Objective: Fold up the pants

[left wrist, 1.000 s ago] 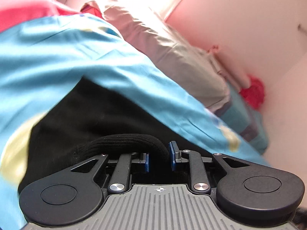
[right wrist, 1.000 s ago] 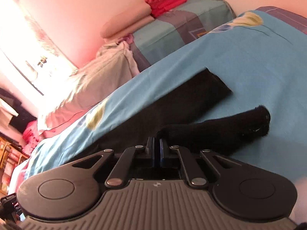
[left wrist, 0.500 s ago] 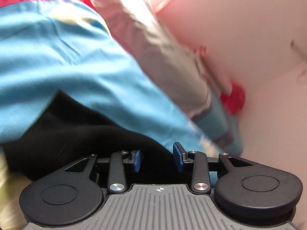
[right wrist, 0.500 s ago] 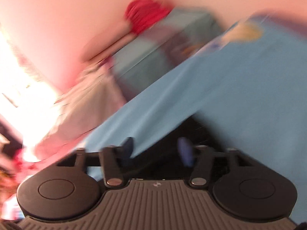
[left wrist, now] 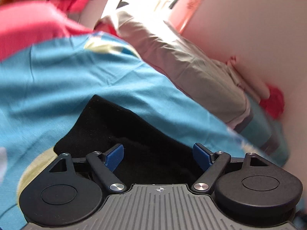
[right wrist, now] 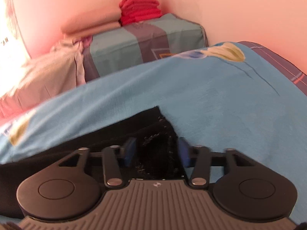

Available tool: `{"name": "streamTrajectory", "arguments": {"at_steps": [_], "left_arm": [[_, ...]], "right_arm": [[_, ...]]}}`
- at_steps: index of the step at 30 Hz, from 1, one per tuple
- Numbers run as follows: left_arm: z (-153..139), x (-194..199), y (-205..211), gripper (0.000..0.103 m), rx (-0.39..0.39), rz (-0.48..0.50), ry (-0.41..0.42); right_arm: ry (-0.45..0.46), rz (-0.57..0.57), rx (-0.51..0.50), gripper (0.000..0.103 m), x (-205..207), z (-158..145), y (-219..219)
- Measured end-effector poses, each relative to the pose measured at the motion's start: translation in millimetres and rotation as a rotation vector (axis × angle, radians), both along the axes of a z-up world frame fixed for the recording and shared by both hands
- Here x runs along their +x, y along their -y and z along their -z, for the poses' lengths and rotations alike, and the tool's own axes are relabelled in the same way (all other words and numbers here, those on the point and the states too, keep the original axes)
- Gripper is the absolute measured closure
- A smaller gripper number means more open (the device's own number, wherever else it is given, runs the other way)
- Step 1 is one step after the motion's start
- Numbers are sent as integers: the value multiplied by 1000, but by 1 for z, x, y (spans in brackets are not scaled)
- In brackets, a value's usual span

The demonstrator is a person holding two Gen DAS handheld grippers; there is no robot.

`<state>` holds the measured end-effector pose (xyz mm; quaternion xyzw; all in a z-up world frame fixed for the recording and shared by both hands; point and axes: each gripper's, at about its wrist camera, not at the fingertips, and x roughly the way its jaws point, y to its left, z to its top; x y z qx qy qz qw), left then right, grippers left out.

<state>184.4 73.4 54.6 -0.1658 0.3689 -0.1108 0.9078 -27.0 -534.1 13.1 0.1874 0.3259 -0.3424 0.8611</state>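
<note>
The black pants (left wrist: pixel 122 126) lie flat on a blue bedsheet (left wrist: pixel 57 88). In the left wrist view my left gripper (left wrist: pixel 158 154) stands open just above the pants' end, its blue pads (left wrist: pixel 115 156) wide apart and nothing pinched. In the right wrist view the pants (right wrist: pixel 153 134) end in a cut edge with pale lint on it. My right gripper (right wrist: pixel 156 151) straddles that end. Its jaws are closing with the black cloth between them, and the blue pads (right wrist: pixel 129 150) still show a gap and do not press on it.
A grey-beige quilt (left wrist: pixel 191 67) lies along the wall behind the sheet. A folded blue-and-purple blanket (right wrist: pixel 144 44) sits in the corner with red cloth (right wrist: pixel 140 9) and a beige roll on top. Pink-red fabric (left wrist: pixel 28 30) lies at the far left.
Both grippers let go of the pants, which now lie flat. The left jaws went from shut on a black fold to wide apart. The right jaws opened, swung down and now stand over the leg end.
</note>
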Motion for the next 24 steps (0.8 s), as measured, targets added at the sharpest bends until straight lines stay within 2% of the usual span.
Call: {"name": "streamTrajectory", "arguments": {"at_steps": [2, 5, 8, 10, 11, 13, 15, 16, 18, 19, 21, 24], "left_arm": [[0, -23, 26, 0, 142, 21, 72], [2, -52, 59, 0, 304, 41, 176], [14, -63, 71, 0, 321, 35, 211], [24, -63, 70, 0, 320, 5, 207], [29, -63, 70, 0, 353, -9, 206], [35, -61, 71, 0, 438, -41, 200], [34, -60, 63, 0, 469, -87, 203], [32, -57, 57, 0, 478, -125, 195], [33, -49, 46, 0, 521, -212, 167], [35, -45, 41, 0, 546, -245, 155], [39, -38, 31, 0, 586, -286, 122], [39, -32, 6, 0, 559, -359, 76]], "right_arm": [[-18, 26, -55, 95, 0, -2, -4], [124, 40, -59, 95, -14, -22, 5], [170, 56, -29, 95, -16, -22, 20], [112, 21, -7, 94, -4, -4, 30], [51, 13, 5, 93, 3, 7, 34], [39, 46, -25, 77, -3, 5, 32], [58, 139, -80, 37, -14, -10, 23], [64, 188, -126, 30, -19, -19, 16], [24, 218, -243, 29, -17, -35, -12], [17, 164, -278, 29, -12, -44, -32], [49, -6, -264, 29, 2, -56, -72], [72, -343, -236, 29, 40, -65, -156]]}}
